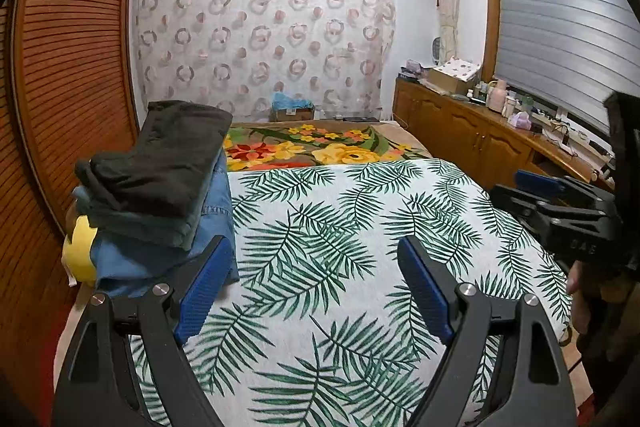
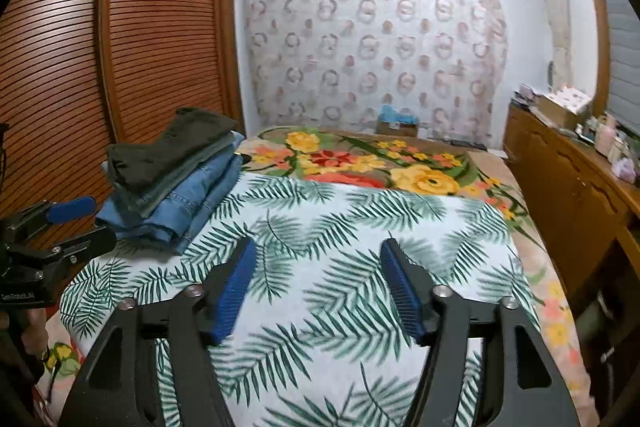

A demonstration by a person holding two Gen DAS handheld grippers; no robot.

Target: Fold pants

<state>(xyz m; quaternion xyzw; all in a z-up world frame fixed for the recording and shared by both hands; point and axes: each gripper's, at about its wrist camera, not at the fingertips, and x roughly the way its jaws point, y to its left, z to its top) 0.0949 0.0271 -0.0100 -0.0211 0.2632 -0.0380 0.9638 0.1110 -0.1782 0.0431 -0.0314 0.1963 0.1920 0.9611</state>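
Note:
A stack of folded pants (image 1: pixel 160 195) lies on the left side of the bed: dark pants (image 1: pixel 168 155) on top, green ones and blue jeans (image 1: pixel 132 259) under them. The stack also shows in the right wrist view (image 2: pixel 176 179). My left gripper (image 1: pixel 316 247) is open and empty above the palm-leaf sheet (image 1: pixel 340 227), just right of the stack. My right gripper (image 2: pixel 318 247) is open and empty over the same sheet (image 2: pixel 340 227). Each gripper shows at the edge of the other's view: the right one (image 1: pixel 560 203) and the left one (image 2: pixel 60 223).
A flowered blanket (image 1: pixel 312 147) covers the far half of the bed. A slatted wooden wardrobe (image 1: pixel 68 67) stands close on the left. A wooden cabinet (image 1: pixel 480 135) with bottles and boxes runs along the right under the window. A yellow item (image 1: pixel 78 251) lies beside the stack.

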